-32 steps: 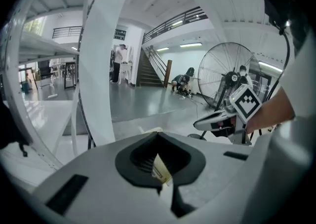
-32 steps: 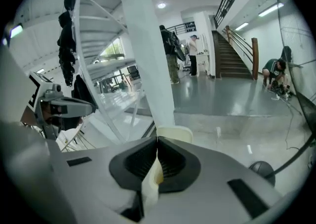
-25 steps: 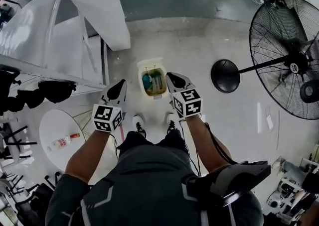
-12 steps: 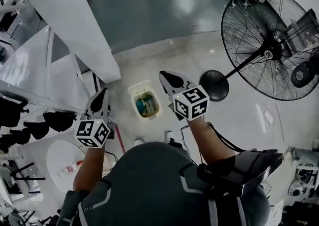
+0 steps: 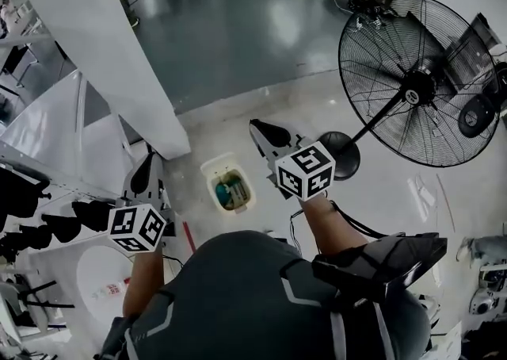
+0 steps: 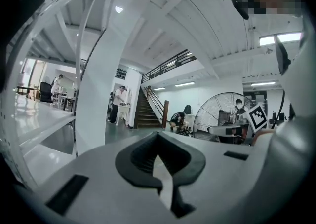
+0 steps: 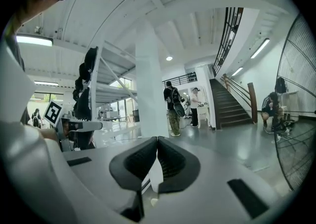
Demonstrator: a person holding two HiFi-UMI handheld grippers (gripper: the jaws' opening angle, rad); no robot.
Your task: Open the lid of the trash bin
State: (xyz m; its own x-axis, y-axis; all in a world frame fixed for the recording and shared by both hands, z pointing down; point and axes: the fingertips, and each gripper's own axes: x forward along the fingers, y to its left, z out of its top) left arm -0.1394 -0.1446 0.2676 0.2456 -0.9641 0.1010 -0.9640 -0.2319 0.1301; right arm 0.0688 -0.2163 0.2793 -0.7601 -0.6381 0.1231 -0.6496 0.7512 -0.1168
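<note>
The trash bin (image 5: 212,172) stands on the pale floor (image 5: 380,192) right in front of the person, at twelve o'clock from their body and close to the middle of the head view. Its top is open, and something teal (image 5: 230,192) lies inside. Whether the white strip along its far edge is the swung-back lid, I can't make out from up here. Both tools are held up above it, neither touching it. The left gripper (image 5: 145,168) is at about nine o'clock from the bin, beside the foot of the big white column (image 5: 95,41). The right gripper (image 5: 261,130) is at about one o'clock from it, with its marker cube (image 5: 305,170) facing up. In the left gripper view the two dark pads (image 6: 136,156) meet at their tips with nothing between them — clenched on air, looking out across the room toward a staircase (image 6: 148,112). The right gripper view shows the same: pads (image 7: 133,161) pressed together at the front and empty. A large standing fan (image 5: 418,85) fills the two o'clock corner of the head view, with its round base (image 5: 342,156) just past the right gripper.
</note>
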